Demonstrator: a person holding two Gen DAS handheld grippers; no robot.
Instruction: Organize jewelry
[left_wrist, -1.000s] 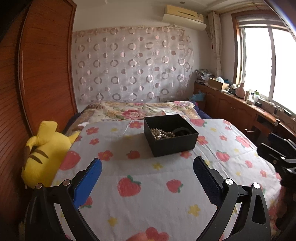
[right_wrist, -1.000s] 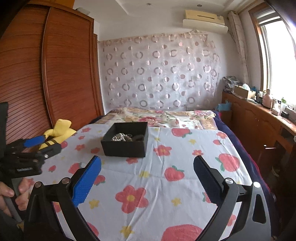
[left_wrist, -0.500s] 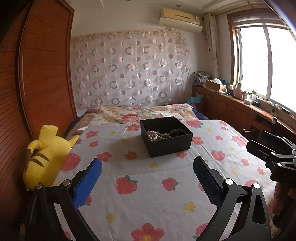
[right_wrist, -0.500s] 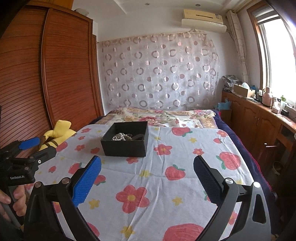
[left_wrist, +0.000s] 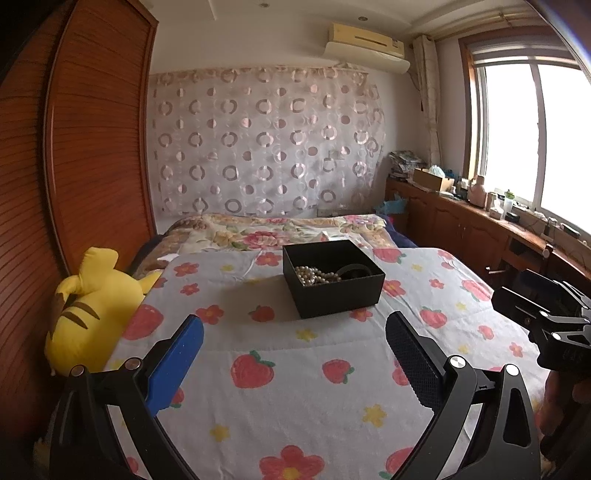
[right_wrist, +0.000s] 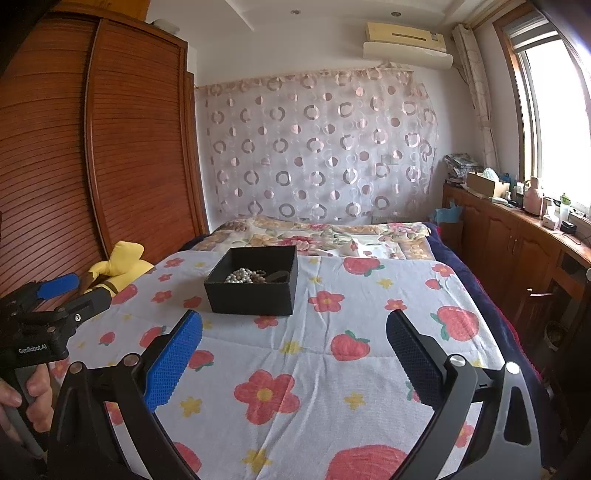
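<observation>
Left wrist view: the left gripper (left_wrist: 293, 339) hangs above the near part of the bed (left_wrist: 332, 406), its blue-padded fingers (left_wrist: 177, 363) spread wide with nothing between them. The black jewelry box (left_wrist: 338, 293) sits open on the strawberry-print quilt toward the middle of the bed, well ahead of the fingers and slightly toward the right edge. Inside lie a pearl necklace (left_wrist: 314, 275) in a heap and a dark bangle (left_wrist: 354, 272) beside it against the right wall; an open-topped box presumably keeps loose pieces from rolling off the soft quilt. A yellow plush toy (left_wrist: 92, 310) rests at the bed's left edge against the wooden wardrobe (left_wrist: 99, 166), so room is tight there. The right gripper (left_wrist: 546, 317) shows at the bed's right edge.

Right wrist view: the right gripper (right_wrist: 293, 341) also has its fingers (right_wrist: 173, 365) spread apart and empty, pointing down the bed. The jewelry box (right_wrist: 255, 295) lies ahead and to the left, the pearl necklace (right_wrist: 243, 276) visible within. The quilt between fingers and box is bare, so a straight approach looks free. The left gripper (right_wrist: 55, 302) is held low at the bed's left edge, near the plush toy (right_wrist: 118, 264); from this side I cannot tell how its fingers stand. A wooden cabinet (right_wrist: 517, 240) runs along the right, apart from the bed.
</observation>
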